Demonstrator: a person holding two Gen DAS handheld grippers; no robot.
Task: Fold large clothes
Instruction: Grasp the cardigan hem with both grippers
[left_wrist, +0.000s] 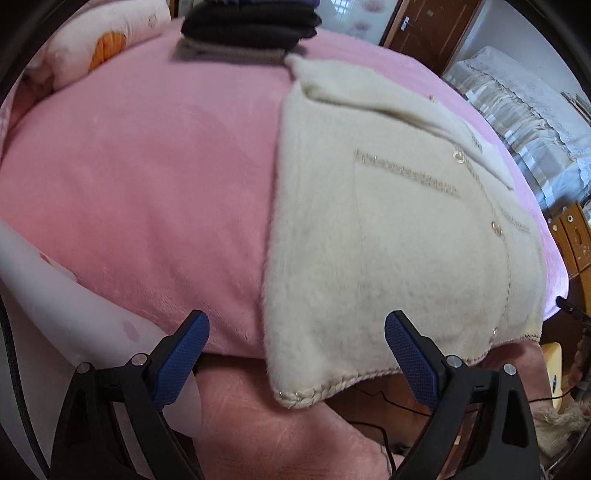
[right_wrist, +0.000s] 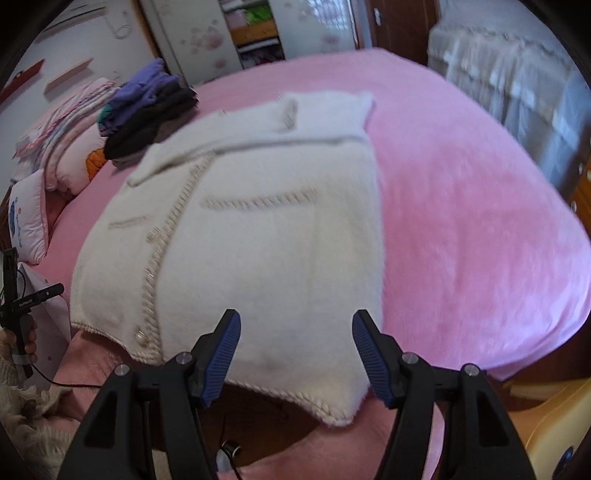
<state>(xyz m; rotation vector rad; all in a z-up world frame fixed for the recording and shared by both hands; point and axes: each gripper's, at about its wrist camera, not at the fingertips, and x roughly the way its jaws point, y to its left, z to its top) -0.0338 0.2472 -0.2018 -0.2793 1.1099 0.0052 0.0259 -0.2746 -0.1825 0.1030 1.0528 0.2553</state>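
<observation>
A cream fuzzy cardigan (left_wrist: 388, 236) with braided trim and pearl buttons lies flat on the pink bed (left_wrist: 147, 184), its hem hanging over the near edge. Its sleeves are folded in across the top. It also shows in the right wrist view (right_wrist: 258, 229). My left gripper (left_wrist: 295, 354) is open and empty, just above the hem's left corner. My right gripper (right_wrist: 295, 354) is open and empty, over the hem's right part. Neither touches the cardigan.
A stack of folded dark and purple clothes (right_wrist: 147, 107) sits at the far side of the bed (right_wrist: 461, 221), next to pink pillows (right_wrist: 66, 147). A lace-covered piece of furniture (left_wrist: 517, 110) stands to the right. A wooden door (left_wrist: 424, 26) is behind.
</observation>
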